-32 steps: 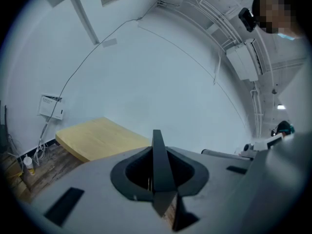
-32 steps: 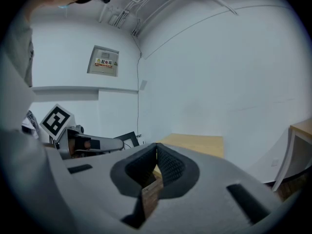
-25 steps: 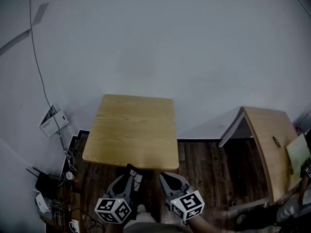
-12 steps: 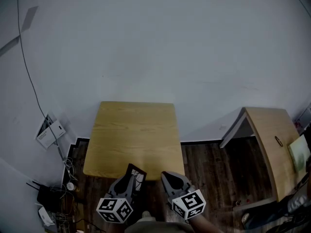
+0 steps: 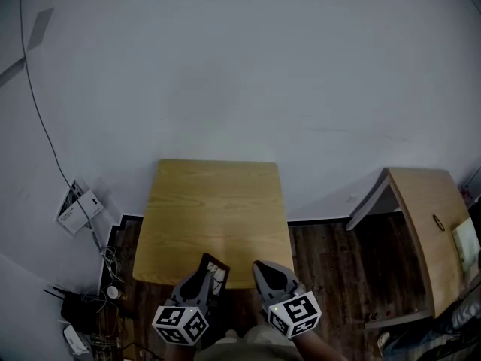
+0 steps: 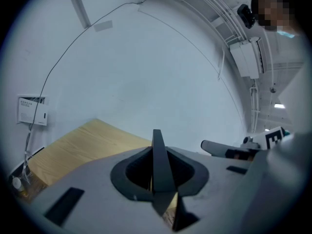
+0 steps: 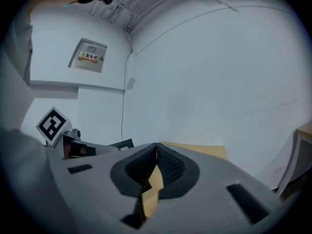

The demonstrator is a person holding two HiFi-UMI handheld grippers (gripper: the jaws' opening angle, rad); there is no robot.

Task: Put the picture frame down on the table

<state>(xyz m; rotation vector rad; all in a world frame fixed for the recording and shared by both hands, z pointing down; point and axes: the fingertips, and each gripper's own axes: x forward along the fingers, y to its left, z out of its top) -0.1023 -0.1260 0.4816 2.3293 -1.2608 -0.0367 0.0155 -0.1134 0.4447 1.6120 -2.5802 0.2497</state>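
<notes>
The picture frame (image 5: 215, 271) sat low in the middle of the head view, a dark-edged thing pinched edge-on between the jaws of the left gripper (image 5: 200, 277), right at the near edge of the bench (image 5: 214, 201). I couldn't tell whether it touched the wood or hung just above it. Just to its right, the right gripper (image 5: 261, 269) had its jaws pressed together with nothing between them, its tip over that same near edge.

The rest of the pale wooden bench top lay bare, and dark plank floor (image 5: 323, 258) showed at its right side. At the lower left, a tangle of wires and small boxes (image 5: 86, 314) lay on the floor.

At the right edge stood a second wooden desk (image 5: 428, 232). Behind everything rose a plain white wall (image 5: 248, 74), with a small white box (image 5: 77, 209) fixed at the left and a thin cable (image 5: 34, 111) running up from it.
</notes>
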